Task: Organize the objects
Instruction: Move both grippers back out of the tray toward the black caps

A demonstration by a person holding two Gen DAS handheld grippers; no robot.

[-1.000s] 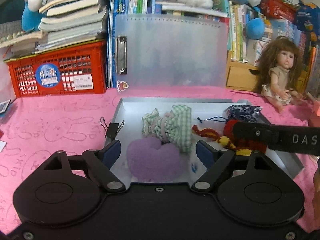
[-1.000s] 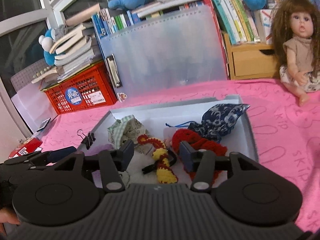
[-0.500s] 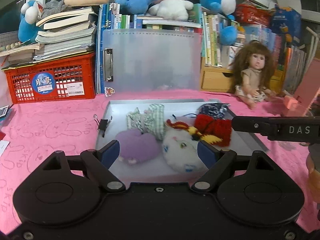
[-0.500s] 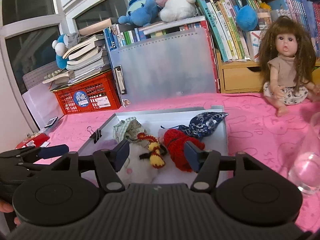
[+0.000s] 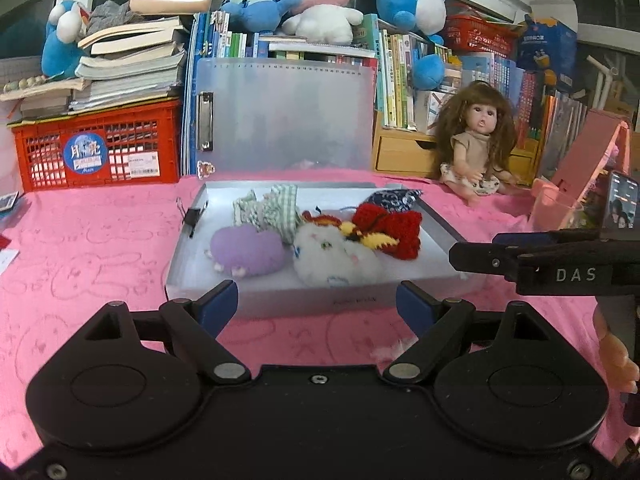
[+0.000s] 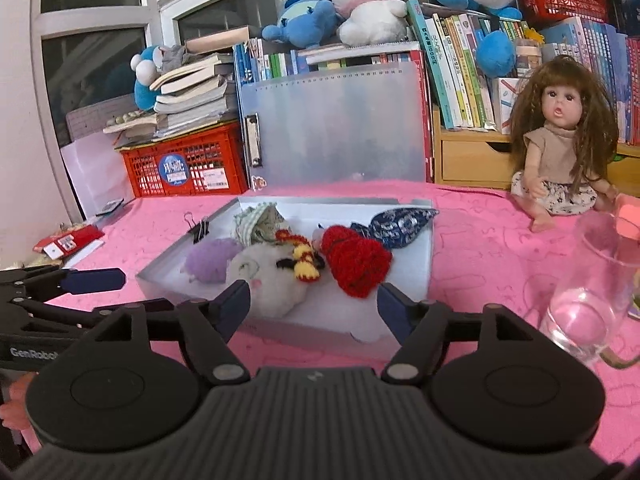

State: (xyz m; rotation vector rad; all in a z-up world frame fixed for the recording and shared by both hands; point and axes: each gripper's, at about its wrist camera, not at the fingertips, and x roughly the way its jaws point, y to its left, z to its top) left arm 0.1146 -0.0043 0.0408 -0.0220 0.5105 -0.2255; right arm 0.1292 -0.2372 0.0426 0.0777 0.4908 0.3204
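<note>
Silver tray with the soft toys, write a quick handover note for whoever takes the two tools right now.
Left tool: open, holding nothing, hanging just short of the near wall of the silver tray.
Right tool: open, holding nothing, at the tray's near right corner.
In the tray: purple plush, white plush, red knitted piece, striped knit scarf, green checked cloth, blue patterned pouch. A binder clip sits on the left rim.
Outside it, on the pink cloth: doll, glass.
Done: soft items gathered in the tray.
Left: probably whatever outside the tray still needs tidying; the pictures do not say which.
</note>
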